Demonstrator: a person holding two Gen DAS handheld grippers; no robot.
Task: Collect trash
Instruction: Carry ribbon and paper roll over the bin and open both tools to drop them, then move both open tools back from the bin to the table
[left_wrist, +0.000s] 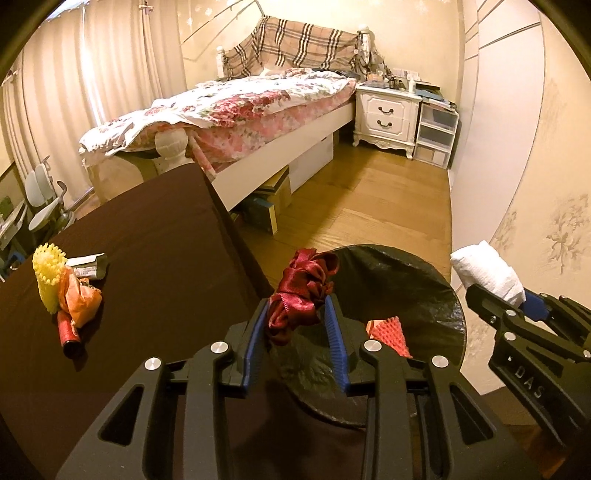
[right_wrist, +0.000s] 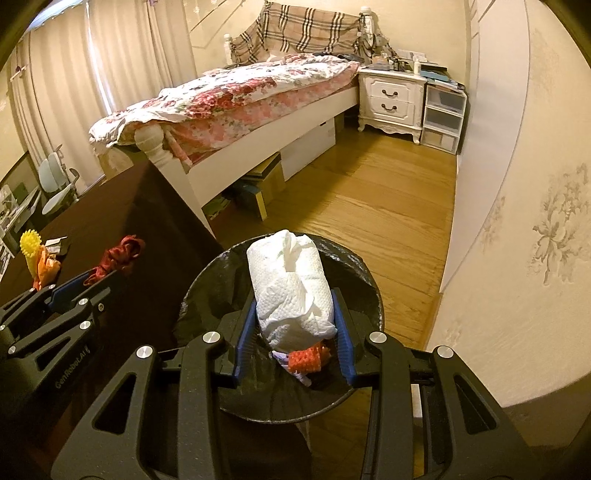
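Both loads are at the drop-off step. The right tool (right_wrist: 295, 325) grips a wad of white paper towel (right_wrist: 291, 288) directly above the black-lined trash bin (right_wrist: 369, 280). The left tool (left_wrist: 297, 325) clamps a crumpled red ribbon (left_wrist: 301, 291) over the bin's counter-side rim. Next, I judge, each tool must open over the bin's mouth. Inside the bin lies an orange-red nubbed scrap (right_wrist: 306, 360). More litter, including a yellow spiky piece (left_wrist: 46, 277), waits on the counter (left_wrist: 155, 266) beside the bin.
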